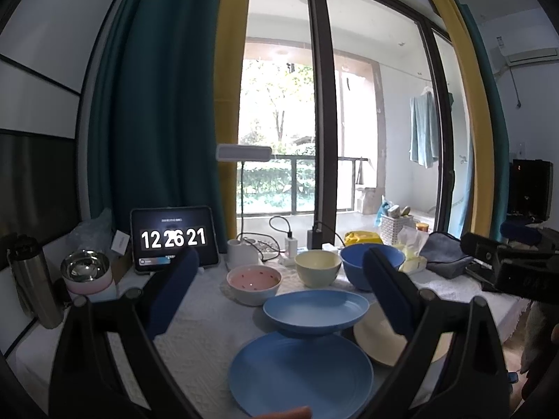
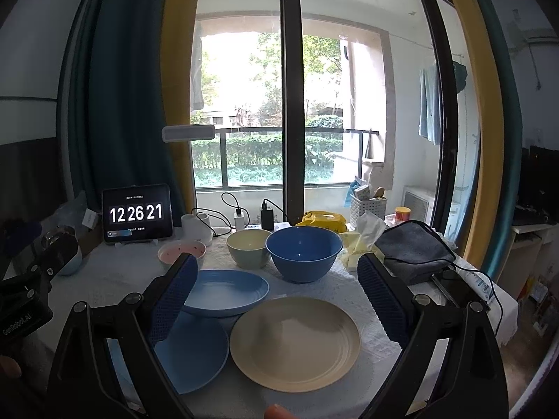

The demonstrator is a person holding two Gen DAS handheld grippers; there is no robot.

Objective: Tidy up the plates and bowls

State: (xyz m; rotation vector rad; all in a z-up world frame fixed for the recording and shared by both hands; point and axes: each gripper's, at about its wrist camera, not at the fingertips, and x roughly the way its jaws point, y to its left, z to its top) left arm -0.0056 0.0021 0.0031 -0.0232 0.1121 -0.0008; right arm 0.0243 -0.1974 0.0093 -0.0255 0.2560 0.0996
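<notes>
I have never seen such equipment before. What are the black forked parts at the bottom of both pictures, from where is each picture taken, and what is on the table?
The black forks are two hand-held grippers; a person holds one in each hand. Each carries a camera that looks forward between its two fingers, so each picture is one gripper's own view. The left gripper and the right gripper are both open and hold nothing.

On the white tablecloth lie a cream plate, a flat blue plate and a deeper blue plate. Behind them stand a pink bowl, a pale yellow-green bowl and a blue bowl. A tablet at the back shows a clock.
</notes>
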